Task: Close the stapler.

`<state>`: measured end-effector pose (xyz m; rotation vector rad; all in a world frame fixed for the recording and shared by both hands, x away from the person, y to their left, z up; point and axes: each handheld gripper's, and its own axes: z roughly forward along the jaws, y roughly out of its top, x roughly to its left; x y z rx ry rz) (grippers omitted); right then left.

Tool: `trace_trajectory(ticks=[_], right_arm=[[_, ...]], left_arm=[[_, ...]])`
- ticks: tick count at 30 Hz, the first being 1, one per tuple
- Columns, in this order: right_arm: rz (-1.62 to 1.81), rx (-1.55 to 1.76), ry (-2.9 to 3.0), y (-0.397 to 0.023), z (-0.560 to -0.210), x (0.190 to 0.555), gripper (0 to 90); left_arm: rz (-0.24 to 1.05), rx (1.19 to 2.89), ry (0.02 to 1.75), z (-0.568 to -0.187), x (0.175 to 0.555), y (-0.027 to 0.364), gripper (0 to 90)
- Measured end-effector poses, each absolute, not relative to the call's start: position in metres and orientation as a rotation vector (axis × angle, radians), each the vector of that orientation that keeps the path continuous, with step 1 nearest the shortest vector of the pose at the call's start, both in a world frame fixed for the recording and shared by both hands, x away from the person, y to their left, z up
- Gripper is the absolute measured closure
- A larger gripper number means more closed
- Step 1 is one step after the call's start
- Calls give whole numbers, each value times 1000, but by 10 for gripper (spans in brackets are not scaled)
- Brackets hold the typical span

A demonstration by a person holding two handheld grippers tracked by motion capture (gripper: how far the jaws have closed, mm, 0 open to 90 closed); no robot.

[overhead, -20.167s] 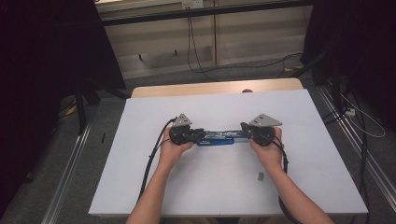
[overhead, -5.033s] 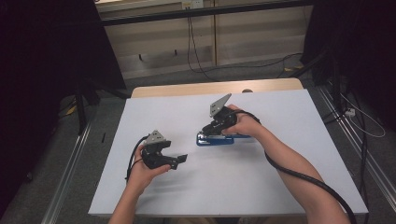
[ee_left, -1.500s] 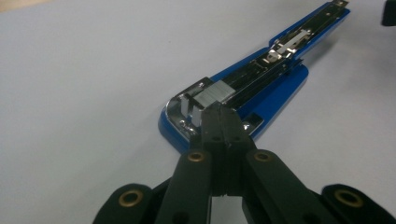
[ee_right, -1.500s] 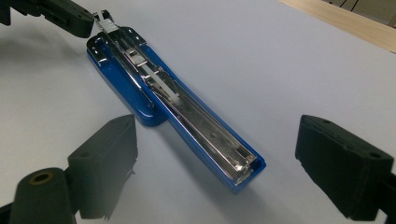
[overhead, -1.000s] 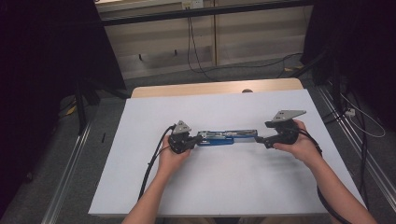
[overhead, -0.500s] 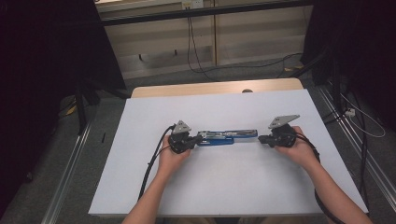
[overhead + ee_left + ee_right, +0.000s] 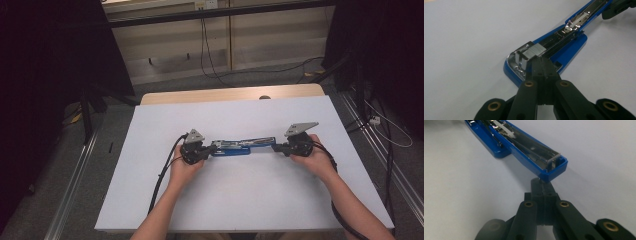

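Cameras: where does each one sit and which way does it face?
High view: above the person's side, looking forward and down on the table; forearms, left tool and right tool show.
Left gripper view: rides the left tool, looking along its shut jaws at the staple strip.
Right gripper view: rides the right tool, shut, under the lid's tip.
Shared: all three show the opened blue stapler.
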<state>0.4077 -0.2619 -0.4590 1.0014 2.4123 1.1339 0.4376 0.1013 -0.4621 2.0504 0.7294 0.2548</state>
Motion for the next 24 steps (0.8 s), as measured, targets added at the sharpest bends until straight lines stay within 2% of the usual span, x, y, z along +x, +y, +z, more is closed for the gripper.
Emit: trace_trajectory(ticks=[11, 14, 18, 21, 24], right_arm=[[1218, 945, 2388, -249, -447, 410, 900], [1236, 932, 2382, -246, -447, 409, 900], [1264, 938, 2378, -245, -450, 407, 900], [1277, 948, 2366, -244, -451, 405, 867], [1294, 965, 2345, -244, -451, 403, 782]], left_arm=[[226, 2036, 743, -462, 437, 102, 900], [260, 2052, 728, -462, 436, 101, 900], [215, 2040, 730, -461, 436, 103, 900], [199, 2021, 726, -459, 435, 105, 900], [187, 2000, 731, -455, 433, 107, 877]])
